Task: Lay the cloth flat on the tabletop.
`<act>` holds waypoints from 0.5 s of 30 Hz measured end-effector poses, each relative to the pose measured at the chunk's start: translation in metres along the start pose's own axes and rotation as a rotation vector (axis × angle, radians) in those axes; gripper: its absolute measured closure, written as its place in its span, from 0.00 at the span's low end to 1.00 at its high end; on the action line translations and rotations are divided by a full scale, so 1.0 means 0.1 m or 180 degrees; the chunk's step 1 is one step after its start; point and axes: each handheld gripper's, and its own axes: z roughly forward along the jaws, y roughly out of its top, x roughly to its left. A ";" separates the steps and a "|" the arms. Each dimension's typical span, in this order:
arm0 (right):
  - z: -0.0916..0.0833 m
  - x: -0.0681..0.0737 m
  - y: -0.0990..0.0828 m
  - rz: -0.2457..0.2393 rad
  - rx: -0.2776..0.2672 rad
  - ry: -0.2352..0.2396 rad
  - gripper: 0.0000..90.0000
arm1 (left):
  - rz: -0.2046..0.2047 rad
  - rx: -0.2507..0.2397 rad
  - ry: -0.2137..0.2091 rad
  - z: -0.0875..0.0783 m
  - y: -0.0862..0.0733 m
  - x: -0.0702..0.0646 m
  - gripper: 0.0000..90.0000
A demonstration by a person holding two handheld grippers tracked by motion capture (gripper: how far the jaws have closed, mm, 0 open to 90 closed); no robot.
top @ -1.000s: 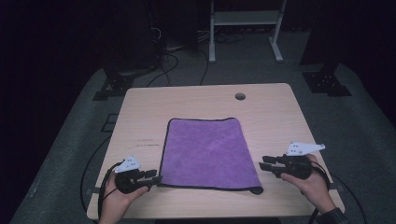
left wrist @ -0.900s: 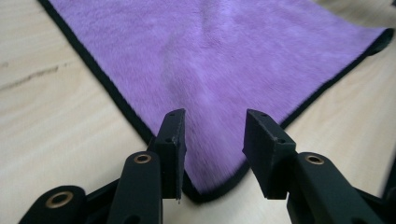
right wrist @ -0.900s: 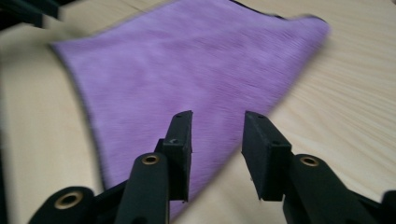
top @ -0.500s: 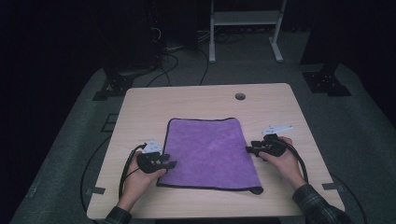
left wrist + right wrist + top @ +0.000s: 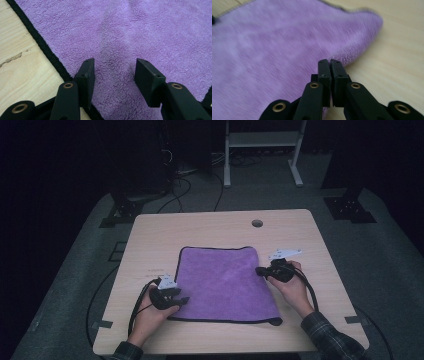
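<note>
Dark grey carpet [image 5: 65,285] surrounds the scene, with black cables trailing over it and the white metal legs of a frame [image 5: 260,150] standing behind. On that floor sits the tabletop [image 5: 210,230], a pale rectangle of wood grain with rounded corners and a small round grommet hole [image 5: 257,223] near its far edge.

Spread flat on the near half of the tabletop lies the purple cloth [image 5: 225,285], roughly rectangular, fluffy like microfibre, with a nubbly pile and a narrow black stitched hem. In the left gripper view a faint crease runs up its nap.

At the cloth's near left corner, the left gripper [image 5: 172,297] is held in a hand, a matte black plastic tool with brass rivets. Its blocky fingers [image 5: 87,77] stand apart and have just been opening; both hover over the cloth [image 5: 140,32] just inside the hem, plush pile showing between them, nothing pinched.

Midway along the cloth's right edge, the right gripper [image 5: 265,271] is held by a hand in a plaid sleeve, with a pale three-cornered plate on top. Its fingers [image 5: 324,75] have just closed together at the hem, where the cloth [image 5: 274,45] rises in a soft fold. Whether fabric is caught between them I cannot tell.
</note>
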 end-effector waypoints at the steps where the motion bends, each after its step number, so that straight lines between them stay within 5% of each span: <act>1: 0.00 0.05 0.03 -0.0062 -0.0010 -0.0011 0.97 | -0.0011 -0.0012 -0.0006 0.00 0.00 0.00 0.56; 8: 0.11 0.46 0.20 -0.0396 -0.0052 0.0159 0.96 | -0.0007 -0.0015 -0.0012 0.00 -0.01 0.01 0.56; 9: 0.20 0.60 0.22 -0.0500 0.0018 0.0222 0.96 | -0.0007 -0.0018 -0.0014 0.00 -0.01 0.01 0.56; 15: 0.50 0.83 0.20 -0.0781 0.0297 0.0311 0.92 | -0.0006 -0.0051 -0.0020 0.00 -0.02 0.01 0.56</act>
